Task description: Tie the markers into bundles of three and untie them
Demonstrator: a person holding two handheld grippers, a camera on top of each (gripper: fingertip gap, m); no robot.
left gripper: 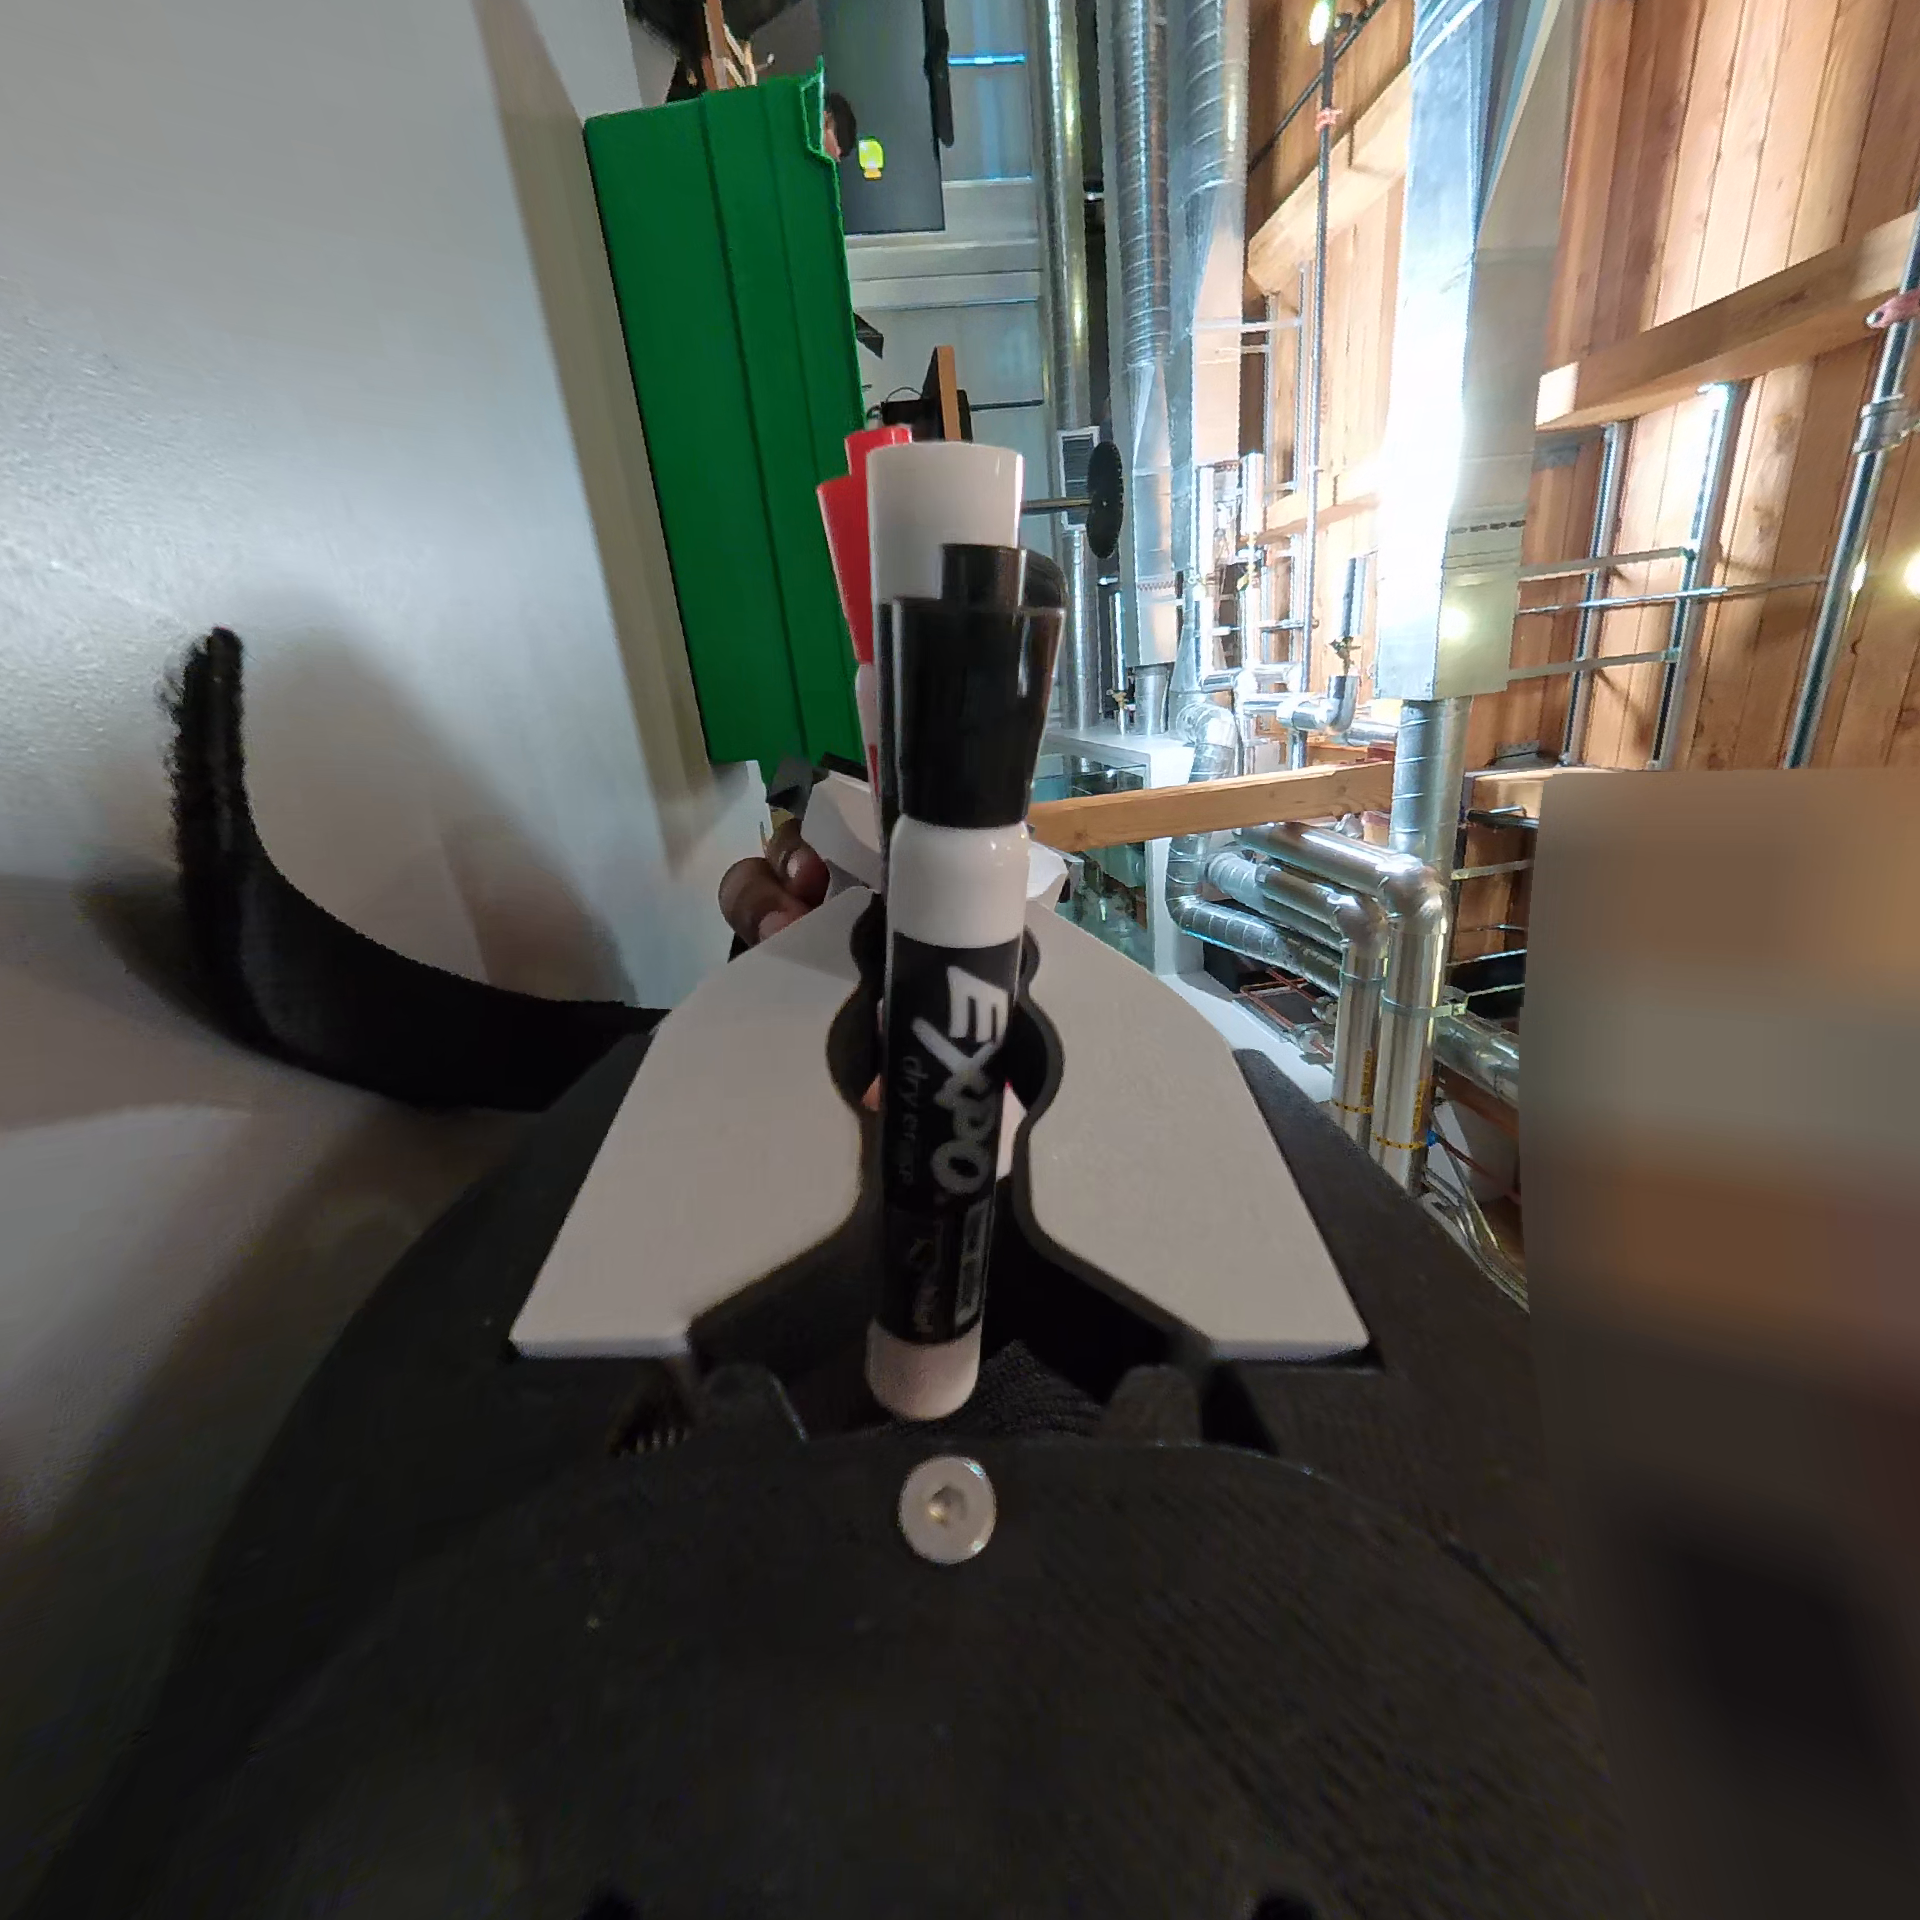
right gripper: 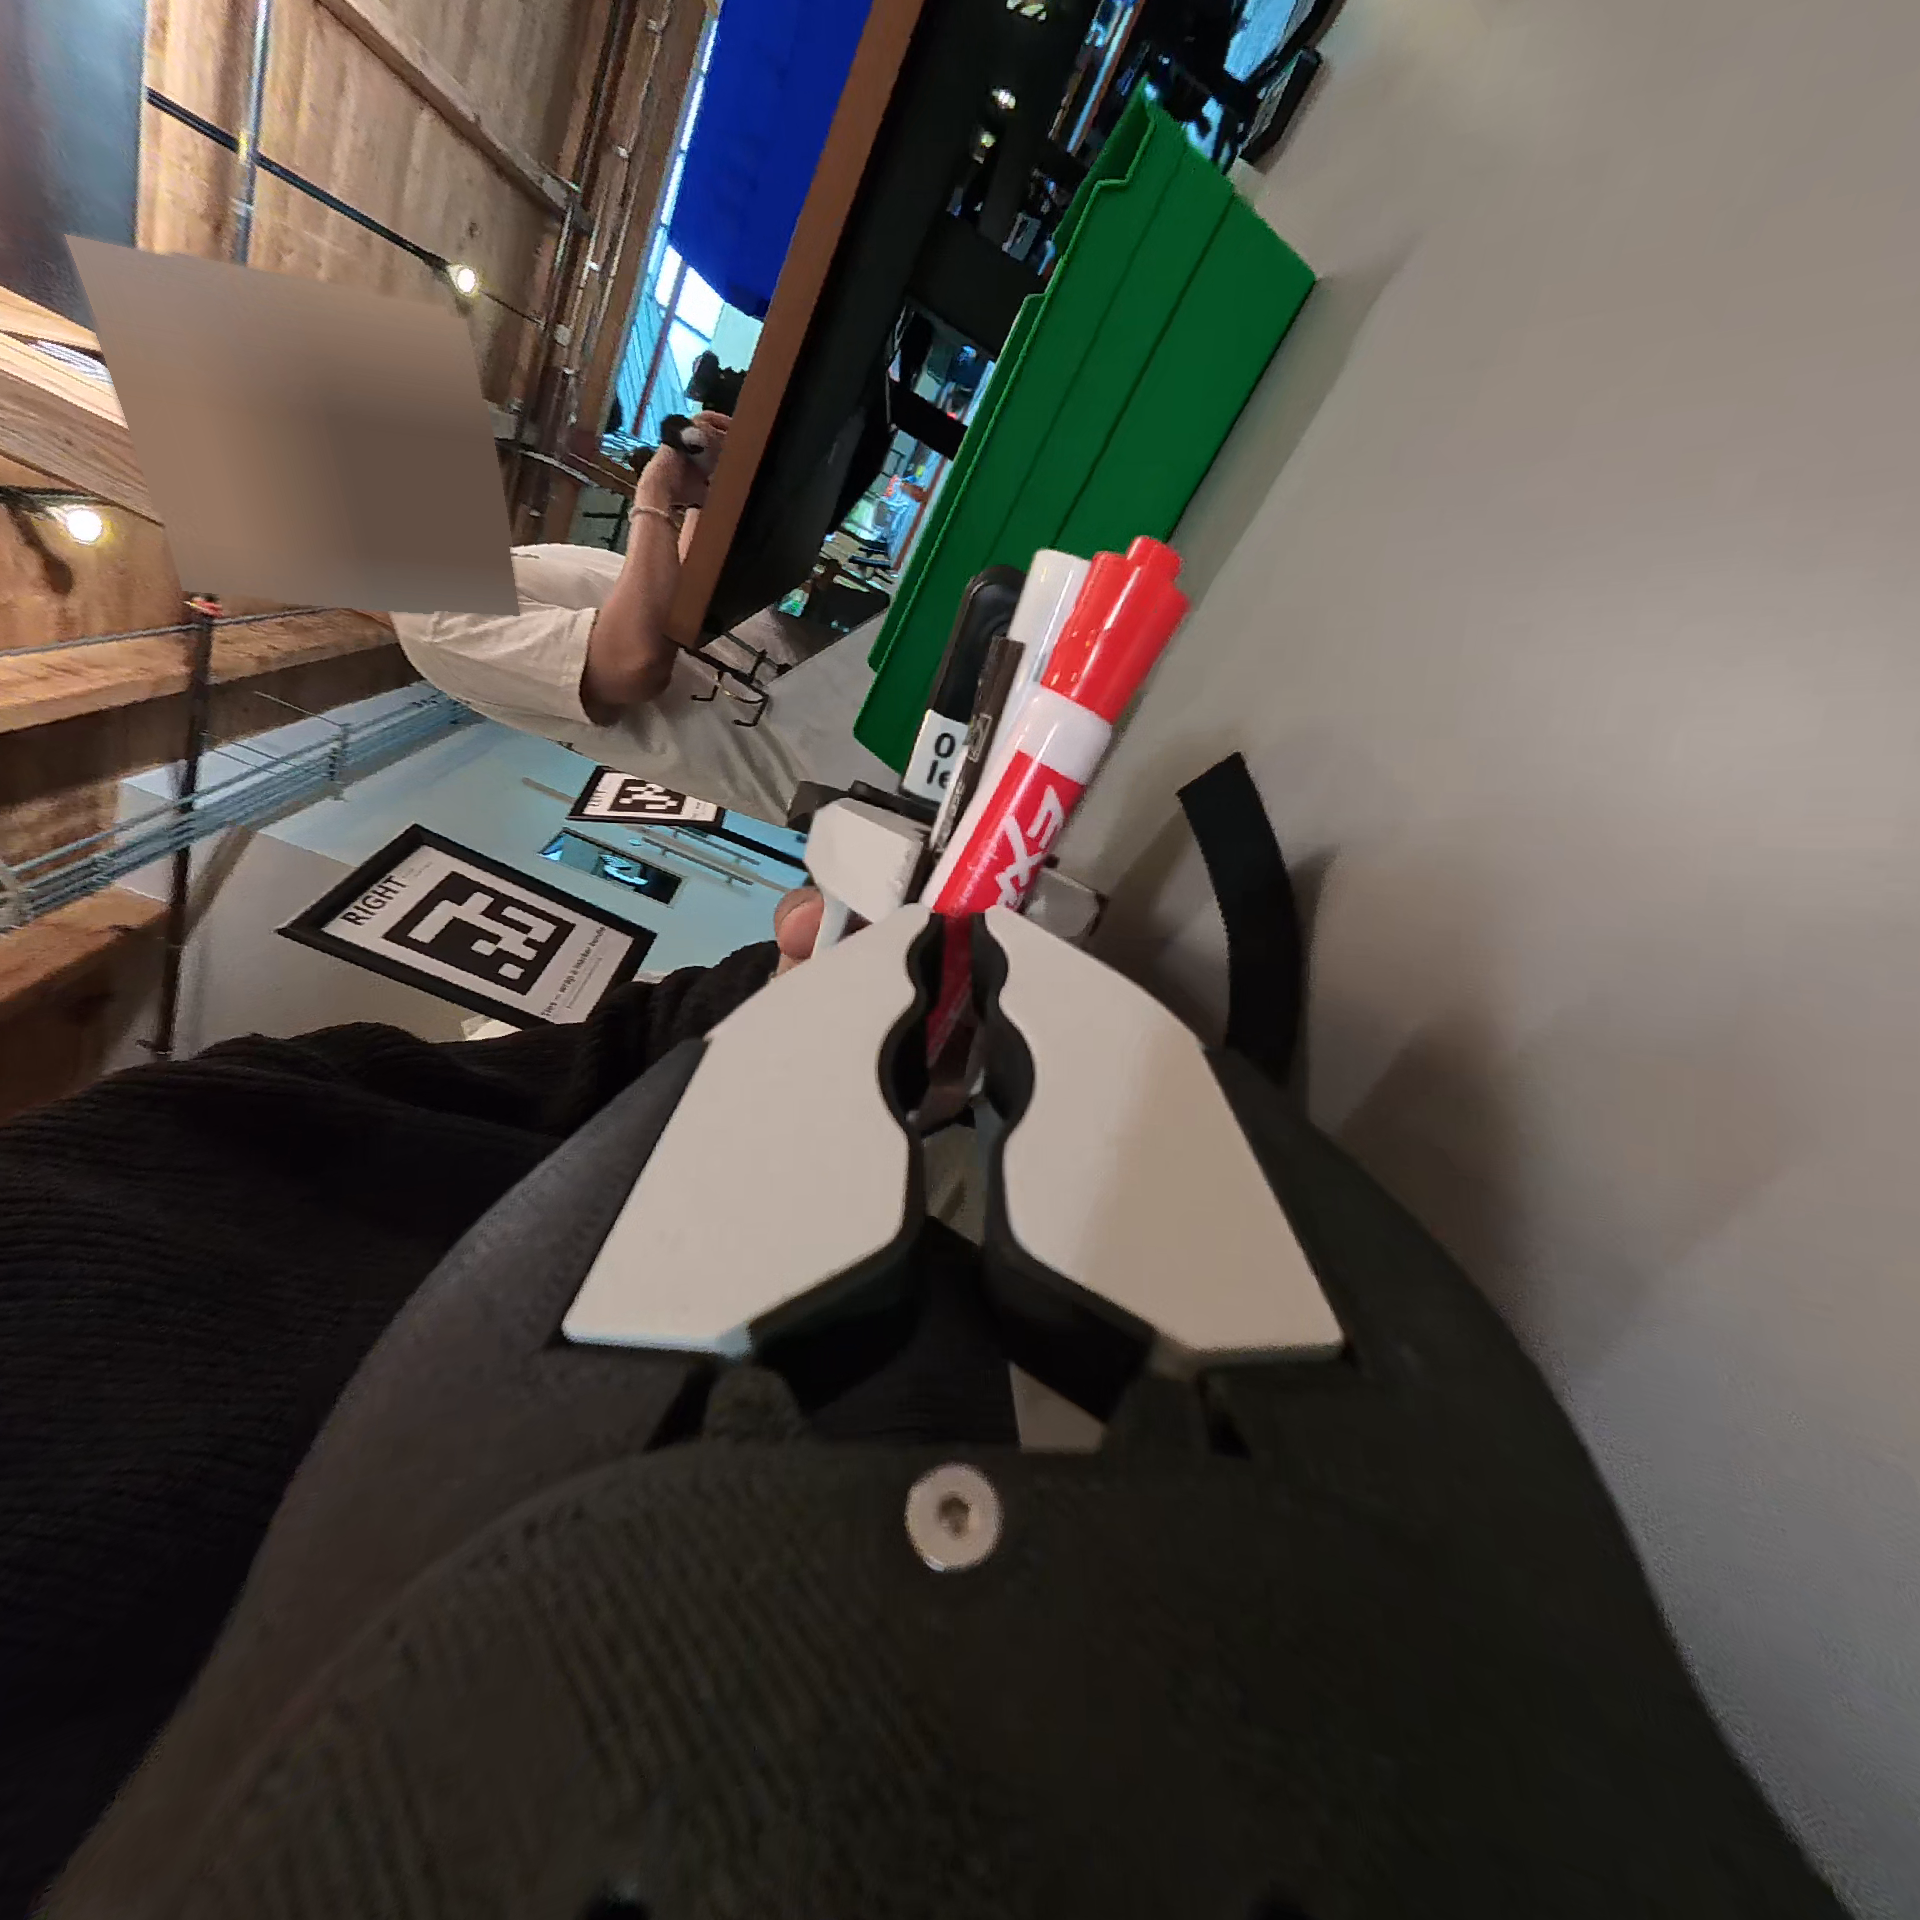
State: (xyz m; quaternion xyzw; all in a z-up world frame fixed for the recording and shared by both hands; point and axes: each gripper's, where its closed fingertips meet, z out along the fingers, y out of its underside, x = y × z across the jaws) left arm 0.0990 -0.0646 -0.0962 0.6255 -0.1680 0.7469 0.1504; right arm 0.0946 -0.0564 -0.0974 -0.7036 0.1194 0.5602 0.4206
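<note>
left gripper [left gripper: 940,935]: centre of left wrist view, white fingers pinching black marker [left gripper: 940,1039], cap end up-frame
right gripper [right gripper: 961,925]: centre of right wrist view, tips nearly together, clamping red marker [right gripper: 1049,748]
strap [left gripper: 270,914]: black, curling at left of frame on white table [left gripper: 260,312]
green bin [left gripper: 727,436]: upper centre, behind markers
</note>
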